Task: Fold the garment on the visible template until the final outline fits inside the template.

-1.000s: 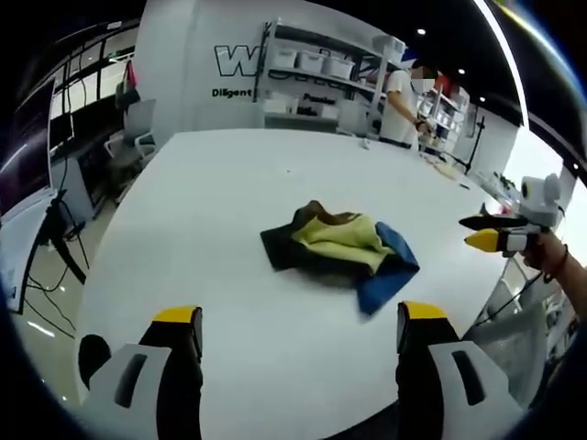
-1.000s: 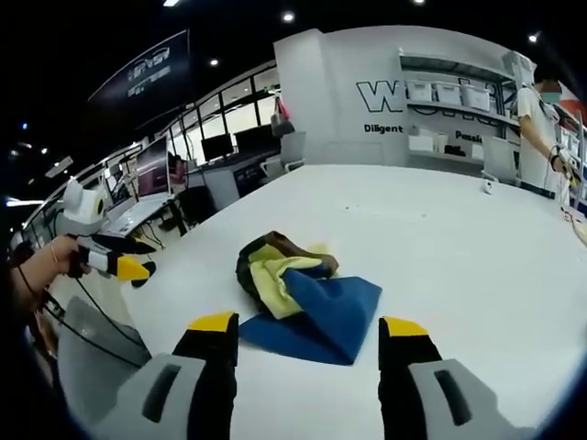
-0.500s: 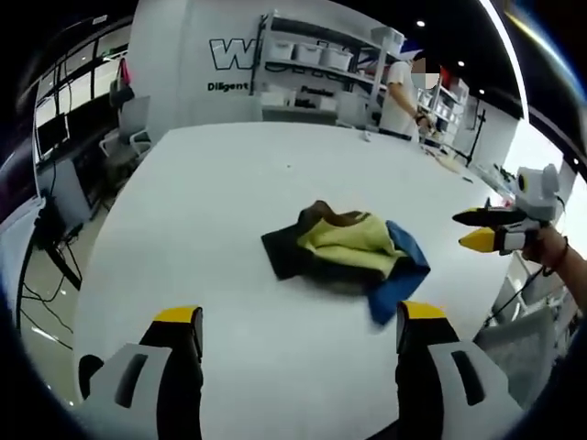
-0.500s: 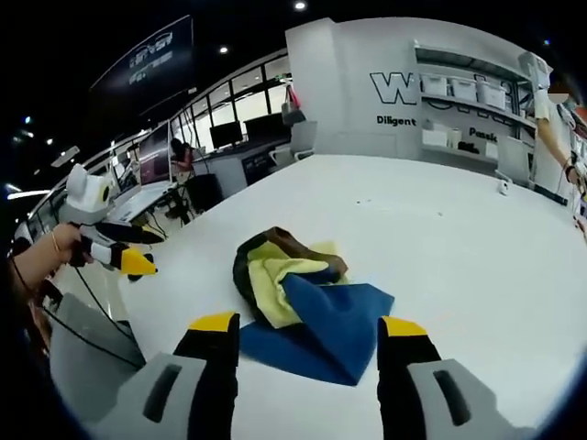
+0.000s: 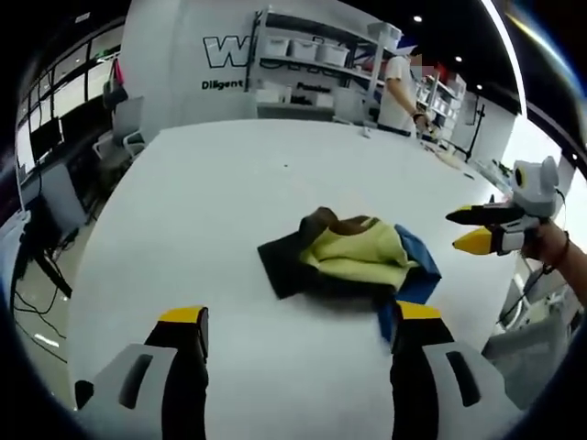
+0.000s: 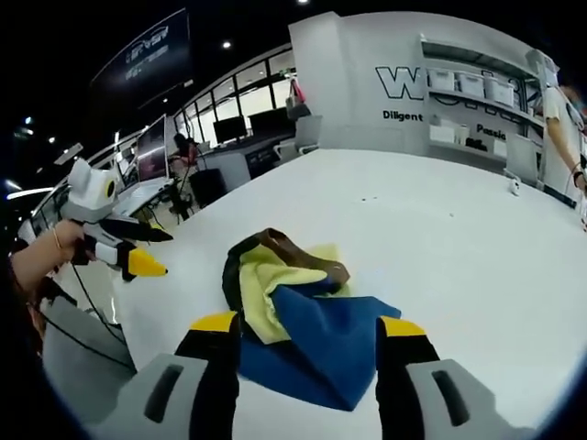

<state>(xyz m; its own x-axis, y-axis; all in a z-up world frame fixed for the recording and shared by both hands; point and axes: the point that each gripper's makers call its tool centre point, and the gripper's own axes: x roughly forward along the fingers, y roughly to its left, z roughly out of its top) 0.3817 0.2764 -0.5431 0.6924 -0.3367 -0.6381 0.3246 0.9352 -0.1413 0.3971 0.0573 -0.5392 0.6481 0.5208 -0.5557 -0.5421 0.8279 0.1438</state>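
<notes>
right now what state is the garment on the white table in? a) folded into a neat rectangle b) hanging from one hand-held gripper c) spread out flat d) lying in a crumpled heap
d: the garment lies bunched on the white table, its blue, yellow and dark layers overlapping unevenly, and both the left hand-held gripper and the right hand-held gripper are open and not touching it.

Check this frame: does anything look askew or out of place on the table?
Yes. The garment lies crumpled in a heap on the white table, its yellow, blue and dark layers bunched unevenly rather than flat. No template outline is discernible under it. Both grippers are open.
</notes>
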